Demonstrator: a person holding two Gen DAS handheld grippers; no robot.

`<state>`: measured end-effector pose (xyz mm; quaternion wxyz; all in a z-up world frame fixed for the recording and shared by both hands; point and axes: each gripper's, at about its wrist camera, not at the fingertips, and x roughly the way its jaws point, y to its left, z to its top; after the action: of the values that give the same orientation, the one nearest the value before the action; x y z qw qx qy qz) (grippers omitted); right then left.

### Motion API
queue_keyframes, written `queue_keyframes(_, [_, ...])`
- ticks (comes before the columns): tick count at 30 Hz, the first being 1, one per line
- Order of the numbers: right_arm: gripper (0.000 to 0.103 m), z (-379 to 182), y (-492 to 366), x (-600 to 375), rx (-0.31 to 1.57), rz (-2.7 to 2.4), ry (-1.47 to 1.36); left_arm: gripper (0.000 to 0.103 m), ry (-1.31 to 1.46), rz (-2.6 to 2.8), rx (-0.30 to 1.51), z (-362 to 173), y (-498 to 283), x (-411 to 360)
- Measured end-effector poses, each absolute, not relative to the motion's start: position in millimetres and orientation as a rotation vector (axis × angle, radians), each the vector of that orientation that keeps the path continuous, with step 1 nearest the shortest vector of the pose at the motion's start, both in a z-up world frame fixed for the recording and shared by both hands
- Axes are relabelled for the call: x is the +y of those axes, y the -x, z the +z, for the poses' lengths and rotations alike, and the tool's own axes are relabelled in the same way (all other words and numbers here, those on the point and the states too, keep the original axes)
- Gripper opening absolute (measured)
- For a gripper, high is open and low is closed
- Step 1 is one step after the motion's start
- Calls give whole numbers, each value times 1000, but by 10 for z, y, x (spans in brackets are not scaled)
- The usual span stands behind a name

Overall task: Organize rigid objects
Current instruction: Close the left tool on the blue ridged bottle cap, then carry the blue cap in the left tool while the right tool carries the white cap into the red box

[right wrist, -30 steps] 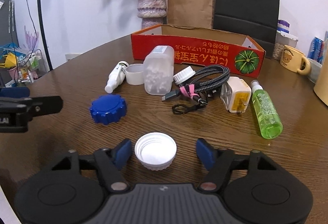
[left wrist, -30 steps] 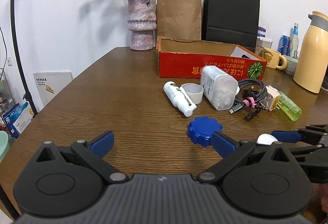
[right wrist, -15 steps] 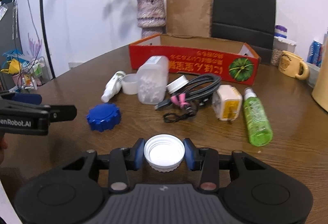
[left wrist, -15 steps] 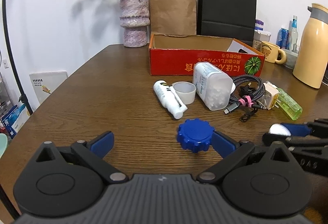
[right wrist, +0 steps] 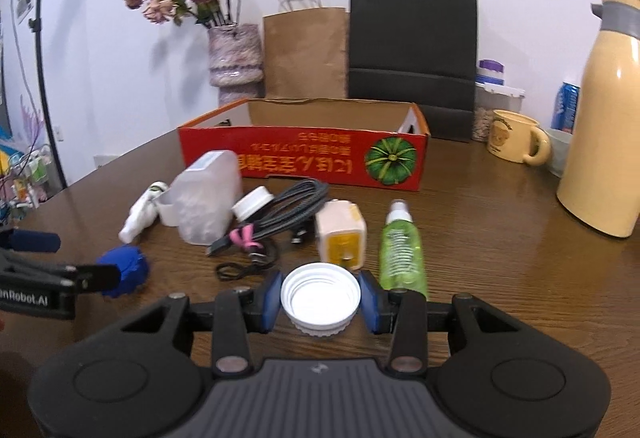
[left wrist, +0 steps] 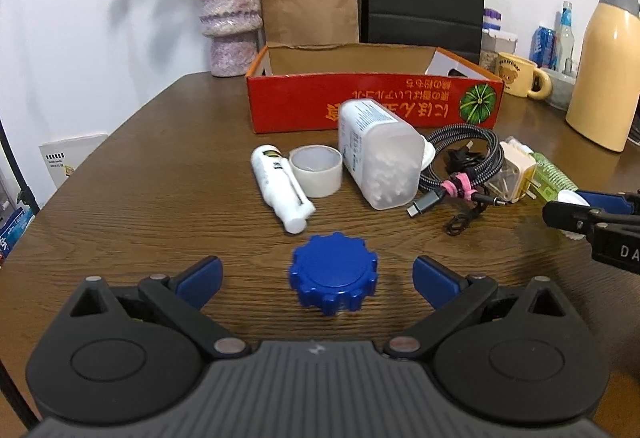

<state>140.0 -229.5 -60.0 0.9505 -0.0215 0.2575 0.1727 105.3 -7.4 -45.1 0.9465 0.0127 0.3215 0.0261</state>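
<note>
My right gripper [right wrist: 320, 302] is shut on a white screw cap [right wrist: 320, 298], both blue pads pressed to its sides, held just above the table. A blue ridged cap [left wrist: 334, 284] lies on the wood between the wide-apart fingers of my open left gripper [left wrist: 318, 276], touching neither pad. Beyond it lie a white tube [left wrist: 280, 185], a small white cup [left wrist: 316, 169], a clear swab jar [left wrist: 378, 153], a braided cable [left wrist: 464, 165], a cream charger [right wrist: 340, 234] and a green spray bottle [right wrist: 401, 250]. The open red cardboard box [right wrist: 304, 153] stands behind them.
A vase of dried flowers [right wrist: 236, 57], a brown paper bag [right wrist: 306, 53] and a black bag [right wrist: 412, 49] line the wall. A cream thermos [right wrist: 604, 125], a yellow mug [right wrist: 514, 135] and cans stand at the right. The table edge curves away on the left.
My right gripper closed on the white cap and lifted it forward toward the charger. My left gripper slid right, so the blue cap now sits between its open fingers.
</note>
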Motion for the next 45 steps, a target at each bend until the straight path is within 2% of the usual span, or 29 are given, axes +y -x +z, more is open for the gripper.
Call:
queue_keyframes(15, [40,-667,-1376,-2279,503,369,51,103,-21,98,686,-589,-1237,-110])
queue_keyframes(17, [40,-667,-1371,-2275,501,369,55,98,-26,89,682,-597,-1229,-130])
queue_keyframes(22, [40,-667,-1368,-2269,499,369,59,61,0,71,668,-591,-1196,-111])
queue_keyframes(24, [40,-666,-1367,-2265,498,367,61,55,4,77,658,-588,-1182,-108])
queue_keyframes(45, [40,-598,-1313,-2258,466,321,51,55,25,52,570,-373,-1006,-50])
